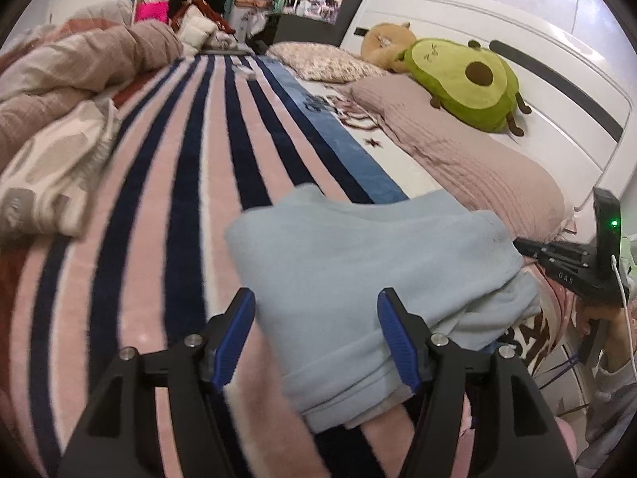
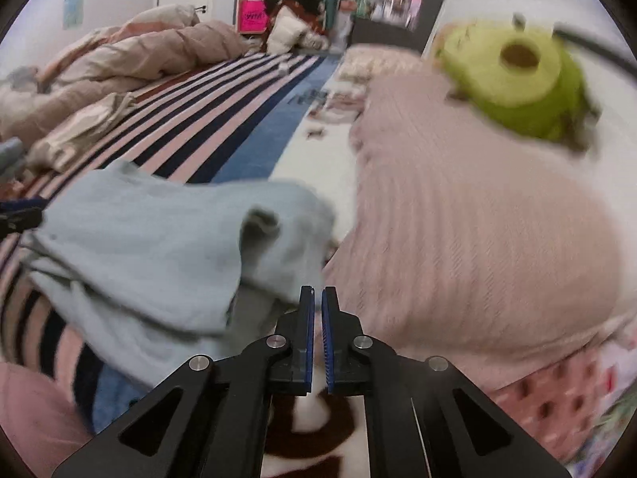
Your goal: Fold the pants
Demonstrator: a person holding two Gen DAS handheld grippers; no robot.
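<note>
While its jaws stand spread with nothing pinched, the left gripper [image 1: 316,310] hovers over the near edge of the folded light-blue pants [image 1: 370,279], which lie on the striped blanket [image 1: 167,183]. Pressed together on nothing, the right gripper [image 2: 317,298] sits just beside the pants' other end, near the pink pillow [image 2: 469,231] and avocado plush [image 1: 466,79].

- My left wrist view looks down along its fingers [image 1: 249,310], close over the striped bedspread [image 1: 167,183], facing the headboard [image 1: 497,51] at two o'clock.
- My right wrist view tilts down, near the pink pillow [image 2: 477,219] at three o'clock.
- Both share the folded blue pants [image 1: 358,263], the avocado plush [image 1: 462,79] and the clutter at twelve.
</note>
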